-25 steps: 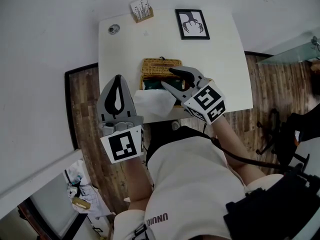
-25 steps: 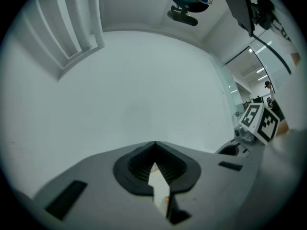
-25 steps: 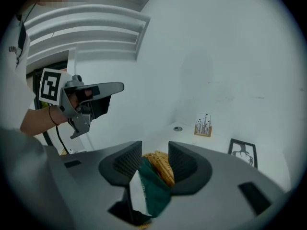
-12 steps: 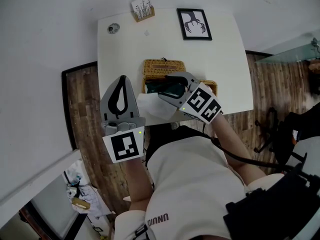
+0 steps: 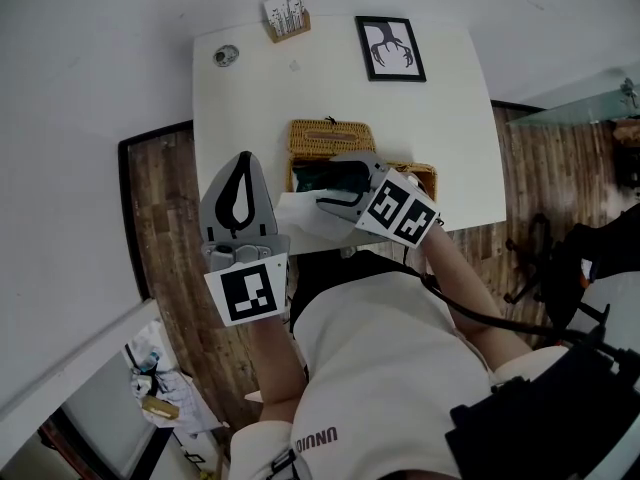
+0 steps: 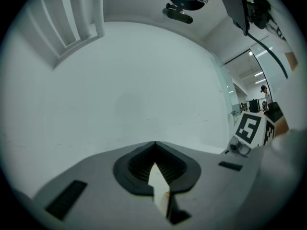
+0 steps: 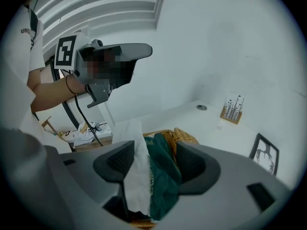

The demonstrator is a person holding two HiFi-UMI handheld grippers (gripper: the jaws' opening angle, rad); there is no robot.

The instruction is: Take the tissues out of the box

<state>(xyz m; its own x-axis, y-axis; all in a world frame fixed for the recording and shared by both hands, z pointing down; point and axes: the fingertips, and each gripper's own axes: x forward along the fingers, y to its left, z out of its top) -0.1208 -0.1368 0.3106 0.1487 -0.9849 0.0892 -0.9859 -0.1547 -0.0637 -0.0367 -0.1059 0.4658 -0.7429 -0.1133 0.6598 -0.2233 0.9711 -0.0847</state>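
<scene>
A wicker tissue box (image 5: 322, 136) stands on the white table (image 5: 440, 118), with a dark green tissue pack (image 5: 318, 176) at its near side. A loose white tissue (image 5: 296, 213) lies by the table's near edge. My right gripper (image 5: 330, 181) tilts down over the pack. Its jaws have just been opening and now stand wide, with the green pack (image 7: 162, 174) and a white tissue (image 7: 136, 176) between them, not pinched. My left gripper (image 5: 240, 160) hovers level to the left of the table, shut; a thin white sliver (image 6: 158, 186) shows between its pads.
A framed picture (image 5: 390, 48), a small card holder (image 5: 285, 16) and a small round object (image 5: 226, 56) sit at the table's far side. Another wicker piece (image 5: 422, 174) lies to the right of my right gripper. Wooden floor (image 5: 165, 218) flanks the table.
My right gripper has sunk and tipped down toward the green pack and the tissue, and its jaws have spread wider. The left gripper has barely shifted.
</scene>
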